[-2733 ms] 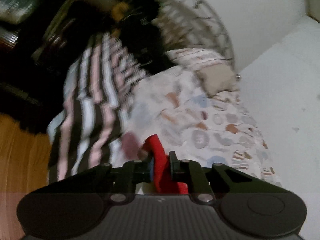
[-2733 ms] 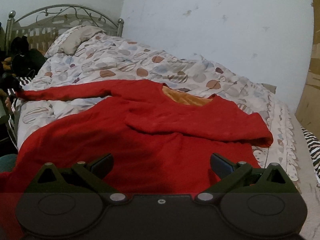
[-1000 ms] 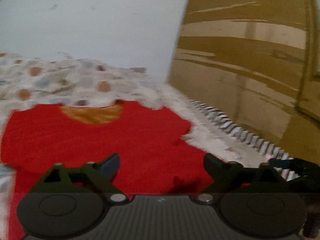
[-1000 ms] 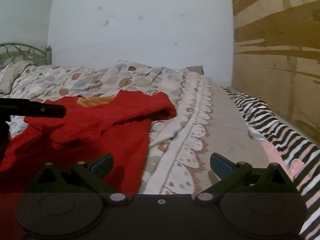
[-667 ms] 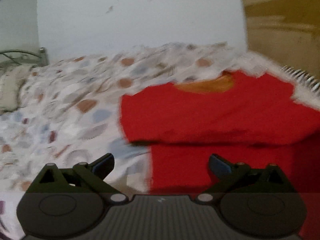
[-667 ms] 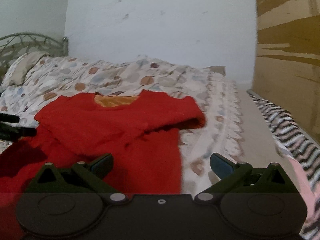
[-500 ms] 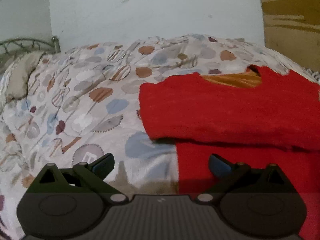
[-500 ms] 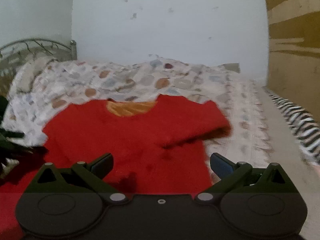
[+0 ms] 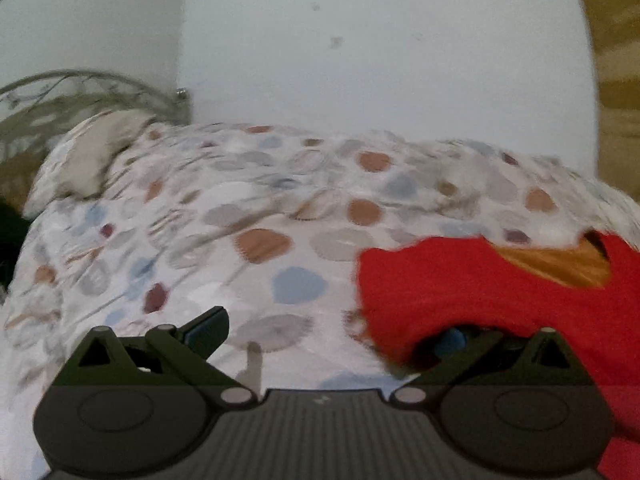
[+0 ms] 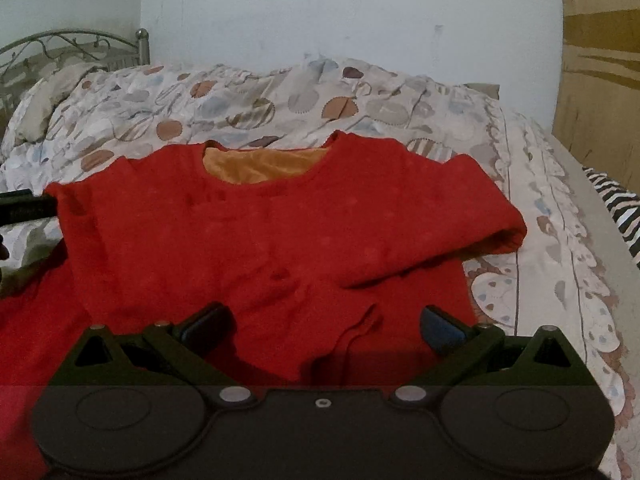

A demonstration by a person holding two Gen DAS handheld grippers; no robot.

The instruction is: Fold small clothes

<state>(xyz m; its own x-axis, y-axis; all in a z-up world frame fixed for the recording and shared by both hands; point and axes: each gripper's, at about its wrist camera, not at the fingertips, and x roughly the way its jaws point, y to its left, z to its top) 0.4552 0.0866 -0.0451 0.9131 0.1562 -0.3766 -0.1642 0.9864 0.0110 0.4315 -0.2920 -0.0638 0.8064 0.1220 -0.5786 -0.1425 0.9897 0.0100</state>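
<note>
A red long-sleeved top (image 10: 280, 232) with an orange lining at the neck lies flat on the bed, both sleeves folded across its chest. In the left wrist view its left edge (image 9: 480, 292) fills the lower right. My left gripper (image 9: 326, 334) is open at that edge, its right finger tucked under the red fold, its left finger over the quilt. It shows as a dark bar at the left edge of the right wrist view (image 10: 24, 208). My right gripper (image 10: 322, 326) is open and empty, low over the top's lower middle.
A quilt with brown and blue spots (image 10: 260, 108) covers the bed. A pillow (image 9: 92, 160) and metal headboard (image 10: 72, 46) are at far left. A zebra-striped cloth (image 10: 616, 204) lies at the right edge. A brown cardboard wall (image 10: 600, 60) stands on the right.
My left gripper let go of the sleeve after laying it across the chest, then swung left to the top's left edge. My right gripper swung left and now faces the top's middle.
</note>
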